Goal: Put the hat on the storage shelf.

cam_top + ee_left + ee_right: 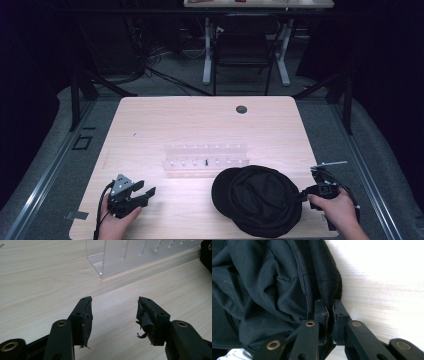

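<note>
A black cap (257,199) lies on the wooden table (200,120) at the front right, its crumpled cloth (262,285) spreading across the right gripper view. My right gripper (303,194) is shut on the cap's right edge, and a thin fold of fabric is pinched between its jaws at the gripper (330,308). My left gripper (148,192) rests near the front left of the table, held by a hand. It stands open (114,312) with bare wood between its worn pads.
A clear acrylic rack (206,159) with rows of small pegs stands mid-table, just behind the cap, and its corner (110,262) is ahead of the left gripper. A round cable hole (241,109) sits near the far edge. A chair and desk legs stand beyond the table.
</note>
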